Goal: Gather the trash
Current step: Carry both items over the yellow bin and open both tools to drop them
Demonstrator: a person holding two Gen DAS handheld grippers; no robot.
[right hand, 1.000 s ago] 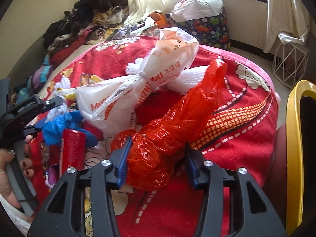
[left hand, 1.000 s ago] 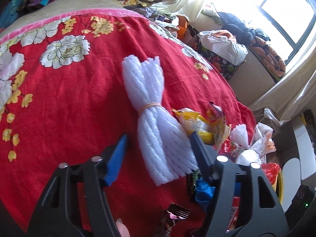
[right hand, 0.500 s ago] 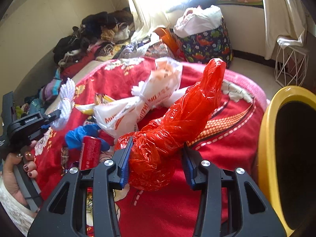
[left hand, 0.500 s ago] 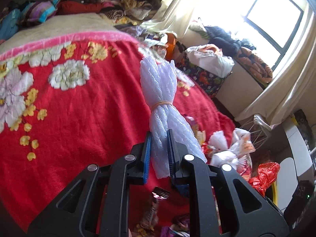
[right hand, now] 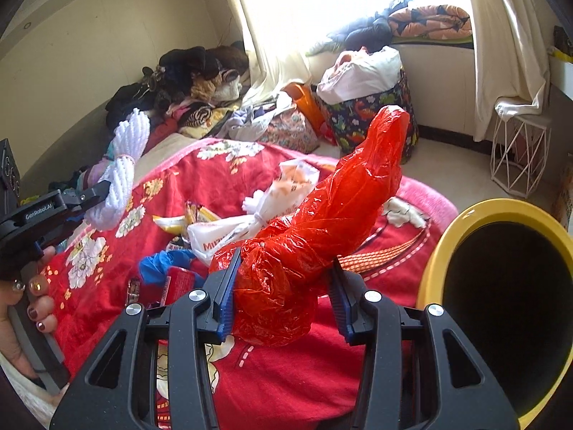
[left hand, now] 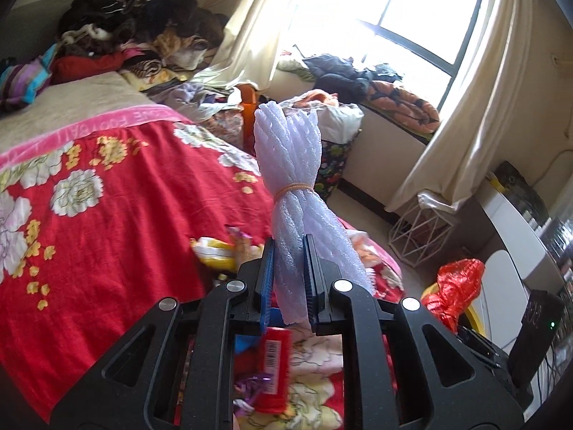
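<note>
Daylight floods in through the window (left hand: 422, 18), blown out to white glare in both views. Fisheye bending curves the edges (corners go black), and the bed's red blanket (left hand: 107, 222) looks slightly motion-blurred.

The yellow bin (right hand: 435, 261) is cut off by the right wrist picture's right edge, its inside too dark to read. The red packet (left hand: 274, 365) near the bed's foot edge is blurred and partly hidden behind the left tongs (left hand: 288, 281).
</note>
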